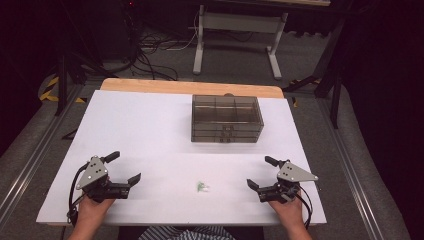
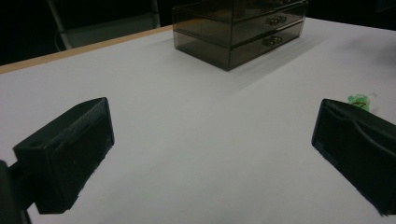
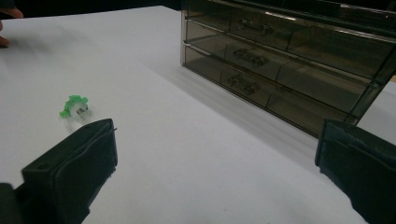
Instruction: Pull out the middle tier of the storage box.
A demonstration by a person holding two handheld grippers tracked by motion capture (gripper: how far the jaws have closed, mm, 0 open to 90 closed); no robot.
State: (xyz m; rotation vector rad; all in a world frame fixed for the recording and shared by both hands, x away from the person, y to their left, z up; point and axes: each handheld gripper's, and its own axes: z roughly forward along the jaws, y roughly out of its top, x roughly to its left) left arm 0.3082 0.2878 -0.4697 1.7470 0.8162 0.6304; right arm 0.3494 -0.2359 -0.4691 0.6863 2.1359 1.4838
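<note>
Both tongs rest low over the near edge of the table [image 1: 150, 125], each held in a hand: the left tongs [image 1: 126, 170] at about 8 o'clock from the table's middle, the right tongs [image 1: 260, 172] at about 4 o'clock. Each pair stands with its jaws wide apart and nothing between them, as both gripper views confirm. Between the two, near the front edge at roughly 6 o'clock, lies a small green clip [image 1: 202, 187], loose on the bare white top and apart from both tongs; what kind of small thing it is exactly is hard to tell. Well beyond it, at 12 o'clock, stands a smoky clear drawer box [image 1: 226, 120] with its drawers shut. The likely step is picking up the green clip. It looks tiny and light, so it would be wise to bring one pair down straight over it, jaws either side and tips nearly touching the table, then close gently to avoid flicking it away. The other pair could open a drawer by its little handle.
</note>
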